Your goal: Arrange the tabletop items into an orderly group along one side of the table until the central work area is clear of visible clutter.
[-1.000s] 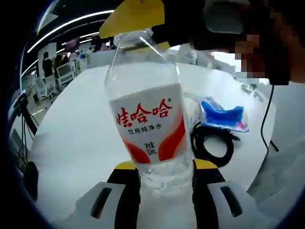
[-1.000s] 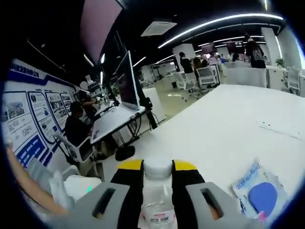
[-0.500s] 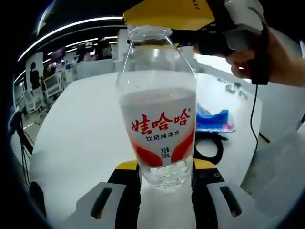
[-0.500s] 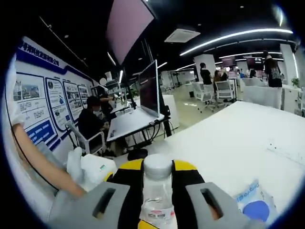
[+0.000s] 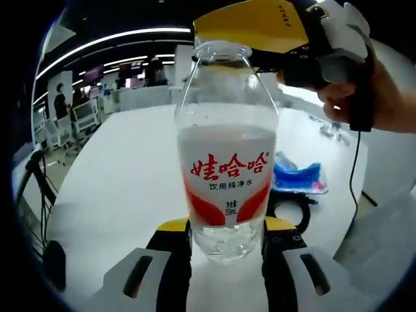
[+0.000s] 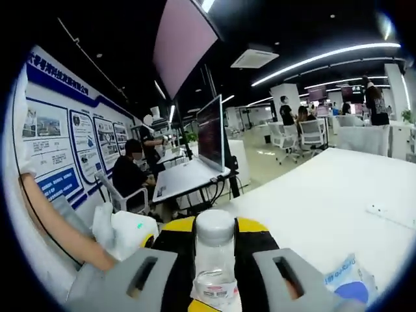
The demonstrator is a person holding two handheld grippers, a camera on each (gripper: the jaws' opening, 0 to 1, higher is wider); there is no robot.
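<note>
Open office behind white counter. Wall posters with blue headings at left. Seated person at desk beside large monitor. Office chairs and standing people farther back, possibly more desks; too small to tell. Ceiling light strips overhead.

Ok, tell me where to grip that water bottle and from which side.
Take the water bottle low on its body, below the red label, jaws closing from either side as the left gripper does: the walls there are straight and it stands upright. The right gripper already clamps the narrow capped neck from above.
</note>
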